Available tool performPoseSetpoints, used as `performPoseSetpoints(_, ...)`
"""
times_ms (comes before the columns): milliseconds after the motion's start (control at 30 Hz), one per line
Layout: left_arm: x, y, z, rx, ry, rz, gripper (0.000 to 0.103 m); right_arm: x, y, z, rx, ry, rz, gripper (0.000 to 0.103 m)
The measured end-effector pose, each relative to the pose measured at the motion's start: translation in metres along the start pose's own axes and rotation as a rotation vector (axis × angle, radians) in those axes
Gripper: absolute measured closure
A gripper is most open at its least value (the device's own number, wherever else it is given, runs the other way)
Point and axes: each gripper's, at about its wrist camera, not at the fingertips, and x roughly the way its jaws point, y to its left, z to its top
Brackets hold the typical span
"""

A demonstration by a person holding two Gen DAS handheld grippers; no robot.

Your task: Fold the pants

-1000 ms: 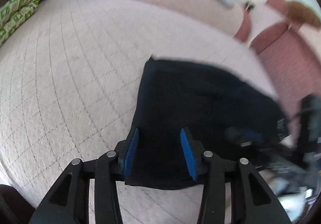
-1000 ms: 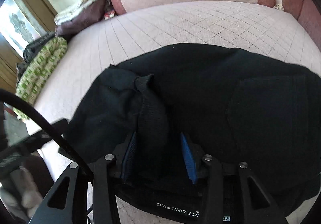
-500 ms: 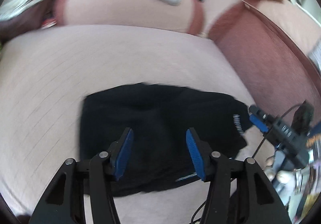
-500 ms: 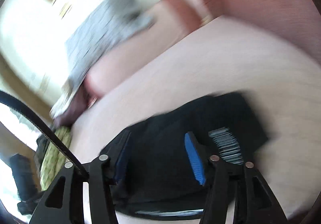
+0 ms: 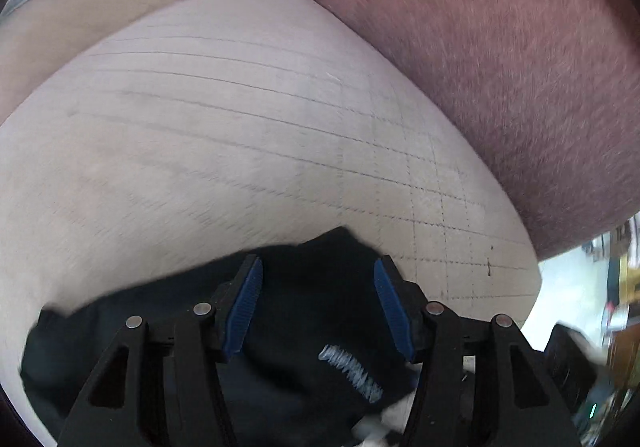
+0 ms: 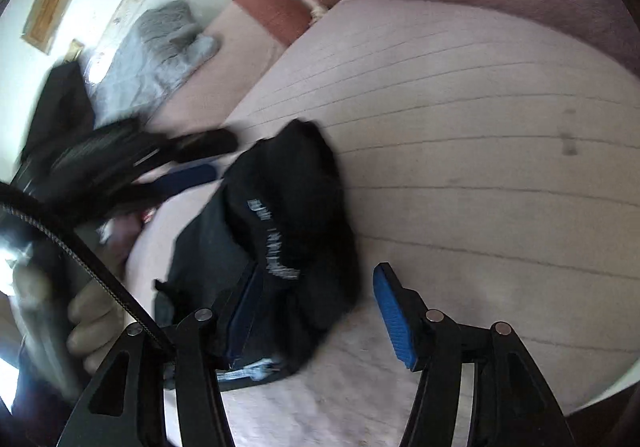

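Both jaws stood apart: your left gripper (image 5: 318, 307) and right gripper (image 6: 316, 311) had released black pants (image 6: 288, 223), now bundled compact on near-left of quilted cushion (image 6: 480, 151). Fold looked essentially finished.

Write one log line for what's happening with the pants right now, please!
stage: pants folded in a bundle on bed | left gripper: open, above pants | right gripper: open, beside bundle | view: blurry

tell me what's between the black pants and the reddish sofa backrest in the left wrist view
Only bare quilted pinkish cushion. In the left wrist view, nothing else lies on it between the black pants and the reddish backrest.
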Motion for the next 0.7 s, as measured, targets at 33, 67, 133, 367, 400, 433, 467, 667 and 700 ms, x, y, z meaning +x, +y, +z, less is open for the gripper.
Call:
performPoseSetpoints(33,0.008,-0.006,0.005,0.034,0.021,0.019,0.046,0.003,0.000,-0.003,-0.002,0.001,0.000,0.039)
performPoseSetpoints(67,0.019,-0.014,0.012,0.072,0.054,0.044,0.043,0.007,0.001,-0.003,-0.010,-0.006,-0.005,0.039)
performPoseSetpoints(133,0.035,-0.022,0.015,0.108,0.112,0.068,0.033,0.010,0.002,-0.002,-0.015,-0.012,0.013,0.039)
performPoseSetpoints(367,0.040,-0.048,-0.002,0.235,0.105,0.249,0.076,0.021,-0.003,-0.002,0.020,0.026,0.089,0.075)
performPoseSetpoints(400,0.034,-0.046,-0.003,0.223,0.091,0.240,0.079,0.020,-0.003,-0.003,0.030,0.027,0.106,0.076)
performPoseSetpoints(433,0.023,-0.041,-0.006,0.202,0.066,0.223,0.079,0.019,-0.001,-0.003,0.024,0.024,0.112,0.077)
performPoseSetpoints(467,0.010,-0.036,-0.009,0.173,0.038,0.201,0.080,0.016,0.004,-0.003,0.005,0.016,0.119,0.078)
performPoseSetpoints(667,-0.066,0.007,-0.039,0.029,-0.116,0.107,0.084,0.004,0.055,-0.012,-0.126,-0.011,0.174,0.080)
performPoseSetpoints(700,-0.083,0.020,-0.049,-0.011,-0.151,0.091,0.084,0.005,0.068,-0.014,-0.146,-0.002,0.189,0.080)
